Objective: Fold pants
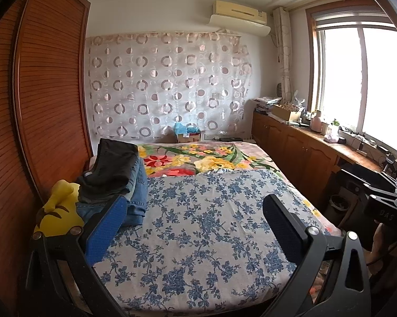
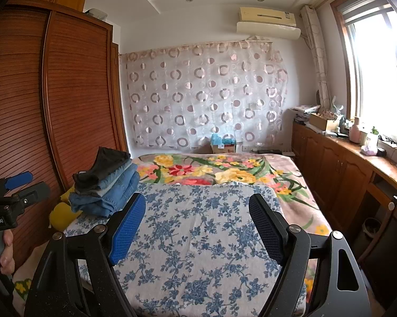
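A stack of folded pants (image 1: 116, 182) lies at the left side of the bed, blue jeans below and a dark pair on top; it also shows in the right wrist view (image 2: 108, 187). My left gripper (image 1: 195, 206) is open and empty above the blue floral sheet (image 1: 203, 232), just right of the stack. My right gripper (image 2: 197, 204) is open and empty over the same sheet (image 2: 198, 243). The left gripper also shows at the left edge of the right wrist view (image 2: 26, 185).
A yellow plush toy (image 1: 58, 211) lies beside the stack. A wooden slatted wardrobe (image 1: 39, 100) stands left of the bed. A bright flower blanket (image 1: 198, 161) covers the far bed. A wooden cabinet counter (image 1: 317, 142) with clutter runs under the window on the right.
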